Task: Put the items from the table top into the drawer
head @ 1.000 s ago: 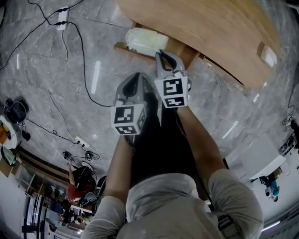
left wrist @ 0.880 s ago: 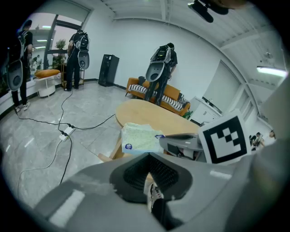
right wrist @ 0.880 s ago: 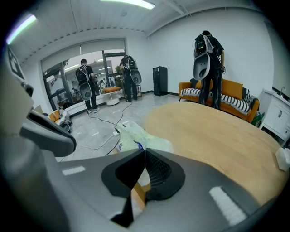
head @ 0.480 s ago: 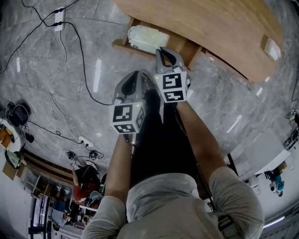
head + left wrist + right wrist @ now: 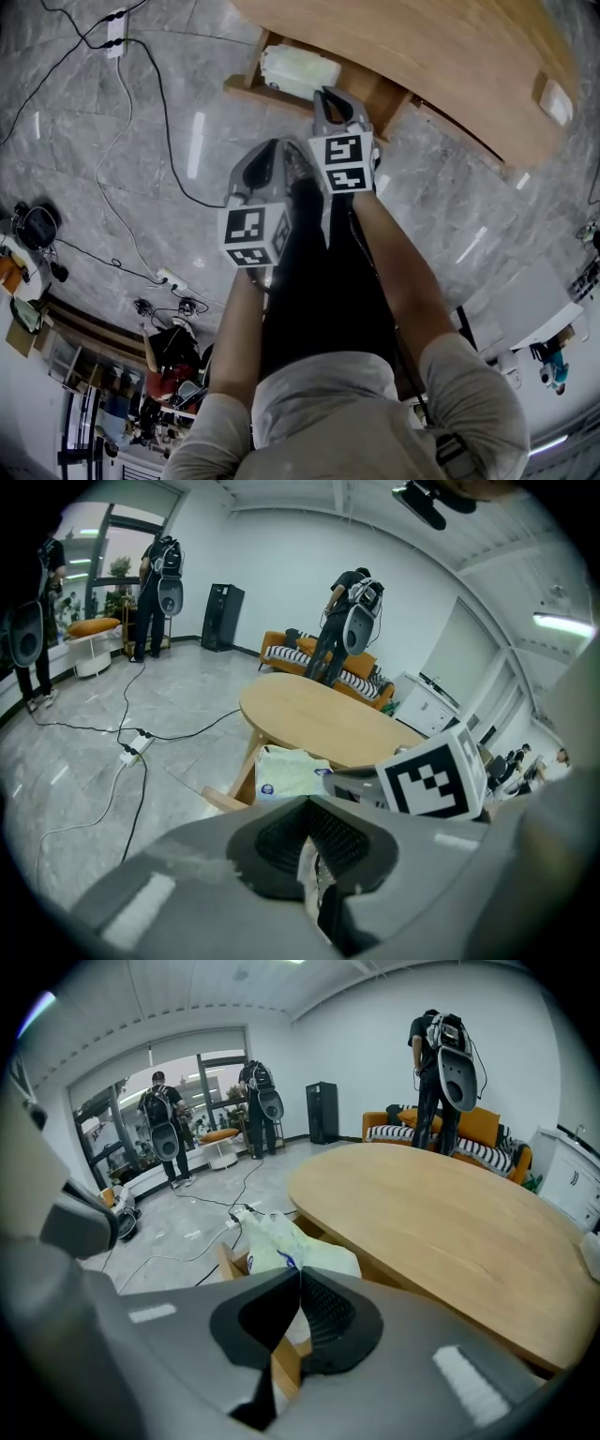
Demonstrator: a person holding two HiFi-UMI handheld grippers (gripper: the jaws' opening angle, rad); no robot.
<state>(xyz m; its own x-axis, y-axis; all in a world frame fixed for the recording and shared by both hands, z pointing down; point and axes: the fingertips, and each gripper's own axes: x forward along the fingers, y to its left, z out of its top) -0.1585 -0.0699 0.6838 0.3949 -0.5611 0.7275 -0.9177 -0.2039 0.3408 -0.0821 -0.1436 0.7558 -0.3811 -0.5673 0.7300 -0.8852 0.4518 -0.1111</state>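
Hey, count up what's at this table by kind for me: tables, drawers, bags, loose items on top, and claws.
Wooden table: 1
Open drawer: 1
Plastic bag in the drawer: 1
Small white item on the table top: 1
Claws: 2, left claw and right claw
Total: 6

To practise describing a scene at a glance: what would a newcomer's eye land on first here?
Two hand-held grippers, the left gripper and right gripper, each with a black-and-white marker cube, fill the middle of the head view, jaws together. Just beyond, an open wooden drawer under the oval wooden table holds a pale plastic bag. Black cables trail across the grey marble floor at left.
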